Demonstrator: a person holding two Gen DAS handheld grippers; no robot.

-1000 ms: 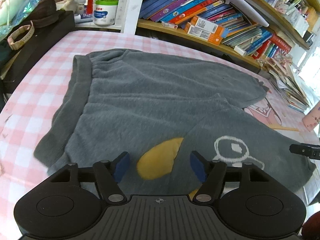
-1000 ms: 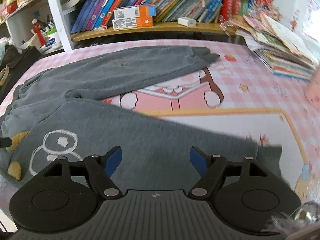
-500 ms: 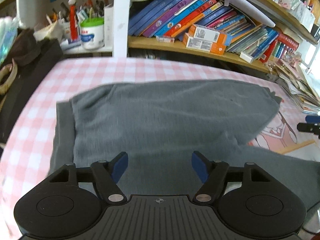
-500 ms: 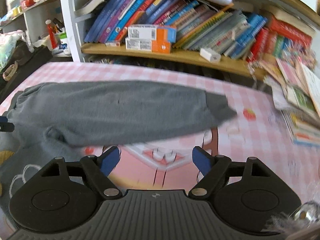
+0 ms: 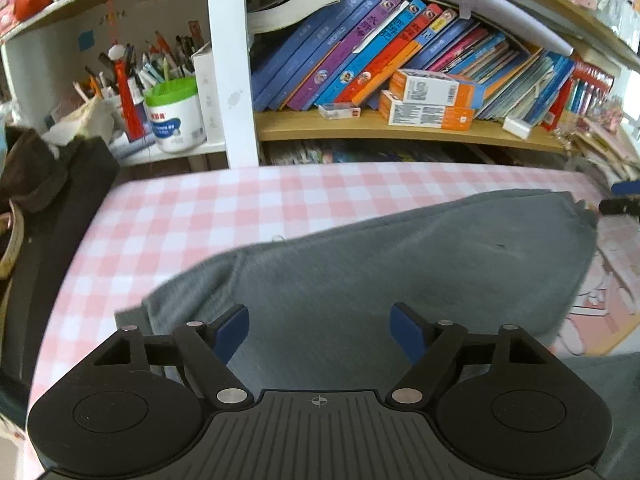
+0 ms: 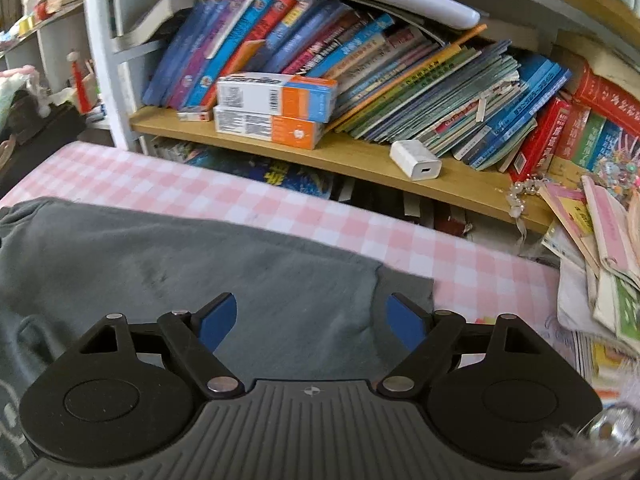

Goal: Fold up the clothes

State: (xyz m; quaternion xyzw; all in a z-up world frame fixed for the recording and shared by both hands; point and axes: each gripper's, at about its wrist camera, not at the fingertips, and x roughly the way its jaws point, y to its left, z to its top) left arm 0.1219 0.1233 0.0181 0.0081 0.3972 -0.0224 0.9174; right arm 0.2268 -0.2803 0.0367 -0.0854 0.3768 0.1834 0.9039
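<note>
One grey garment [image 5: 400, 280], spread on the surface [image 5: 200, 216] with its pink-and-white check cloth. Two grippers: left gripper [image 5: 319, 330] and right gripper [image 6: 311, 322], each with two blue-padded fingers [image 5: 232, 332], four in all. Two orange-and-white boxes [image 6: 276, 110], stacked one on the other on the wooden shelf [image 6: 340, 156]. One small red-and-white box [image 5: 339, 111] beside them. One white charger block [image 6: 416, 160]. One white tub with a green lid [image 5: 174, 116]. One row of leaning books [image 5: 360, 68], too many and too blurred to count. One heap of magazines [image 6: 600, 240] at the right edge, number unclear.
</note>
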